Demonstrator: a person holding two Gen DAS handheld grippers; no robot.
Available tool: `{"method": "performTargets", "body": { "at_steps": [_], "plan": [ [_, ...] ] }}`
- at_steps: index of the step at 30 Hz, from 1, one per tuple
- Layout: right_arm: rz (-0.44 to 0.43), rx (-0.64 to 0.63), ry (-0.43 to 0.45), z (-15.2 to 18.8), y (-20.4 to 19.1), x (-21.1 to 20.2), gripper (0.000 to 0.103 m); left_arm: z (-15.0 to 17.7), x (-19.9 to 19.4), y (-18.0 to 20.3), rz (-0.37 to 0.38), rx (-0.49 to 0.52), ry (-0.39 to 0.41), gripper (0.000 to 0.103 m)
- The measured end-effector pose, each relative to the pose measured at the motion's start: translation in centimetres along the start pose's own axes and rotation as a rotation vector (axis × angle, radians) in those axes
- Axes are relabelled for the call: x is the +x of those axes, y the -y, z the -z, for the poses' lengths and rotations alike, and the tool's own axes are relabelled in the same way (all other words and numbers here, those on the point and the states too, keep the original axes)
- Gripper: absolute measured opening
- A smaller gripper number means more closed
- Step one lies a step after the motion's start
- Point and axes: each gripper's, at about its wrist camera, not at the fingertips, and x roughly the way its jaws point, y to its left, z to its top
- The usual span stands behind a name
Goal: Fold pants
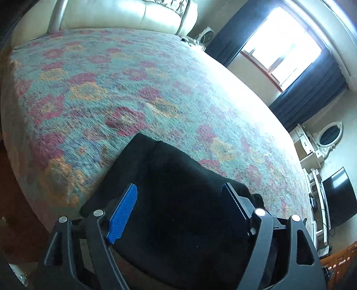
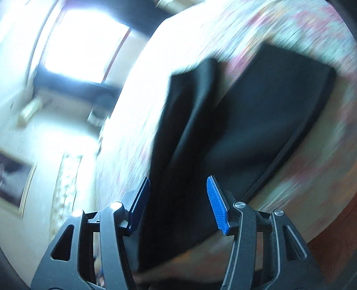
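The black pants (image 1: 174, 160) lie folded into a thick rectangle on the flowered bedspread (image 1: 125, 89), near its front edge. My left gripper (image 1: 179, 186) hovers over them, open wide, with the blue pads (image 1: 123, 212) well apart and nothing gripped. The right wrist view is blurred. It shows the pants (image 2: 267, 107) as a flat folded block, with a looser raised fold (image 2: 189, 100) to its left. My right gripper (image 2: 178, 178) is open. Black cloth shows between its fingers, but the pads (image 2: 217, 207) do not press on it.
A cream padded headboard (image 1: 125, 15) stands at the far end of the bed. On the right are a bright window (image 1: 281, 44) with dark curtains, a white dresser with an oval mirror (image 1: 330, 135) and a black TV (image 1: 339, 196). Dark floor shows at the left (image 1: 13, 200).
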Motion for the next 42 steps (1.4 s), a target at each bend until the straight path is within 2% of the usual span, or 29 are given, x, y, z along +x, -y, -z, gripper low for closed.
{"method": "performTargets", "body": {
  "at_steps": [2,3,5,9,12,14,15,16,17,18,21,23,24,25,26,28,30,32,34,36,38,42],
  "plan": [
    [0.103,0.004,0.106,-3.6,2.5,-1.5,0.053,0.3,2.2,-0.3,-0.008,-0.006,-0.044,0.077],
    [0.138,-0.017,0.126,-5.6,3.3,-1.6,0.053,0.5,3.5,-0.5,-0.024,-0.003,-0.082,0.077],
    [0.18,-0.077,0.097,-8.1,3.7,-0.7,0.058,1.3,5.2,-0.9,-0.033,0.01,-0.124,0.079],
    [0.308,-0.248,0.044,-11.8,3.3,2.2,0.063,2.0,5.2,0.8,-0.066,0.149,-0.113,0.088],
    [0.293,-0.266,-0.038,-13.0,4.0,5.0,0.066,3.0,5.4,1.6,-0.102,0.243,-0.109,0.088],
    [0.288,-0.268,-0.119,-11.4,3.9,6.8,0.066,3.0,5.2,1.4,-0.091,0.227,-0.097,0.088],
    [0.309,-0.307,-0.128,-11.1,3.6,7.4,0.057,2.8,5.1,1.2,-0.08,0.2,-0.095,0.088],
    [0.339,-0.359,-0.14,-10.8,2.9,8.2,0.023,2.6,5.0,0.9,-0.07,0.175,-0.093,0.088],
    [0.346,-0.379,-0.161,-11.1,3.4,8.9,0.013,2.4,5.0,0.7,-0.062,0.153,-0.092,0.088],
    [0.352,-0.398,-0.156,-11.1,3.1,9.1,0.01,2.3,4.9,0.5,-0.055,0.135,-0.091,0.088],
    [0.458,-0.456,-0.071,-11.8,3.0,7.9,0.009,2.1,4.7,0.2,-0.041,0.102,-0.089,0.088],
    [0.449,-0.398,-0.082,-12.0,4.6,8.2,0.01,2.0,4.8,0.1,-0.036,0.097,-0.087,0.089],
    [0.431,-0.37,-0.068,-12.1,4.6,8.0,0.013,2.0,4.8,0.2,-0.037,0.105,-0.087,0.089],
    [0.428,-0.343,-0.048,-12.1,4.7,7.4,0.021,2.2,4.8,0.3,-0.04,0.12,-0.086,0.089],
    [0.454,-0.318,-0.008,-12.4,4.5,6.4,0.027,2.3,4.8,0.5,-0.046,0.139,-0.085,0.09],
    [0.532,-0.287,0.119,-12.0,2.8,4.9,0.054,2.6,5.0,0.9,-0.06,0.174,-0.084,0.091],
    [0.464,-0.291,0.168,-11.6,0.7,3.9,0.068,2.5,5.1,1.0,-0.068,0.172,-0.085,0.093],
    [0.392,-0.35,0.118,-10.0,-3.6,6.3,0.071,2.5,5.1,0.9,-0.065,0.152,-0.078,0.093],
    [0.326,-0.406,0.047,-8.0,-8.0,9.8,0.08,2.6,5.1,1.0,-0.07,0.147,-0.078,0.093],
    [0.304,-0.441,-0.024,-6.1,-11.3,14.1,0.083,2.5,5.1,1.2,-0.079,0.147,-0.088,0.093],
    [0.349,-0.495,-0.069,-4.4,-14.3,18.4,0.083,2.4,5.2,1.3,-0.089,0.155,-0.105,0.093],
    [0.457,-0.536,-0.127,-3.5,-16.2,22.6,0.083,2.3,5.2,1.4,-0.093,0.152,-0.129,0.094]
  ]
}}
